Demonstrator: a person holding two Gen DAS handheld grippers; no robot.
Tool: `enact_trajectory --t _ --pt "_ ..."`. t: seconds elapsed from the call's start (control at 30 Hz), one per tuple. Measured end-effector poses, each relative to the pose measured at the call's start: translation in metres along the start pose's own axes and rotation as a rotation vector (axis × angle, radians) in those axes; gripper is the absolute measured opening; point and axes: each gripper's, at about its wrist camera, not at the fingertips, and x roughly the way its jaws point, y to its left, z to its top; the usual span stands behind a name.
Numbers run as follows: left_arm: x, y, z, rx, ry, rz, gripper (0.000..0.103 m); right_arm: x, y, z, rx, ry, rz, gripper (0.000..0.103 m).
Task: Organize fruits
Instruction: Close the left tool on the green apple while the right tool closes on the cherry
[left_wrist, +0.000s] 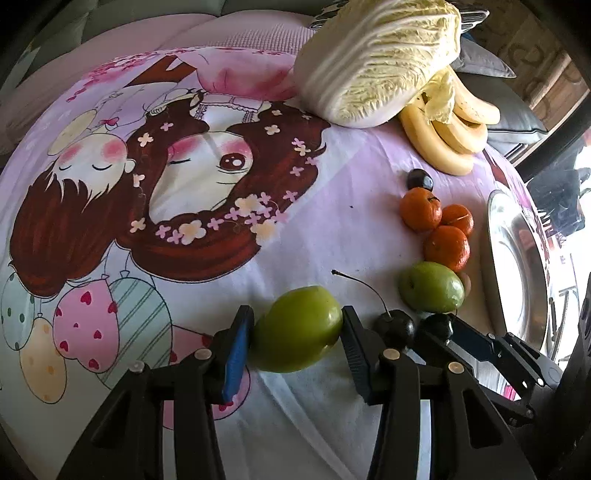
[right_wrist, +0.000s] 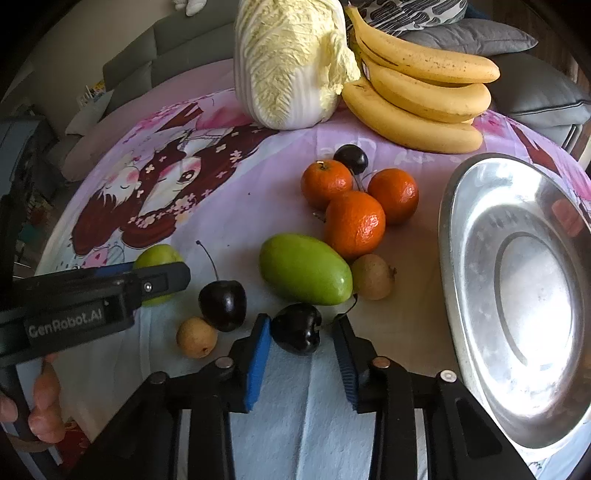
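My left gripper (left_wrist: 297, 328) has its pads against both sides of a green fruit (left_wrist: 297, 330) that rests on the cartoon-print cloth (left_wrist: 184, 221). My right gripper (right_wrist: 299, 332) brackets a dark cherry (right_wrist: 295, 328); the left pad touches it and a small gap shows at the right pad. A second green fruit (right_wrist: 304, 275), three mandarins (right_wrist: 354, 223), another cherry (right_wrist: 222, 304) and two small brown fruits (right_wrist: 372, 277) lie close by. The steel plate (right_wrist: 461, 295) is at the right and holds nothing.
A napa cabbage (right_wrist: 288, 62) and a bunch of bananas (right_wrist: 417, 96) lie at the far side. A dark cherry (right_wrist: 351, 158) sits behind the mandarins. Grey cushions (right_wrist: 535, 92) lie beyond the cloth. The left gripper's body (right_wrist: 92, 299) crosses the right wrist view.
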Motion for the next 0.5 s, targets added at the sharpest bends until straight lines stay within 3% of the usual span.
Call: enact_trajectory --t 0.13,0.5 --pt "0.002 0.000 0.001 -0.003 0.003 -0.002 0.049 0.001 0.001 0.000 -0.006 -0.004 -0.002 0.028" --pt "-0.003 -0.002 -0.003 -0.008 0.001 -0.008 0.049 -0.011 -0.003 -0.005 0.005 -0.023 0.031 0.028"
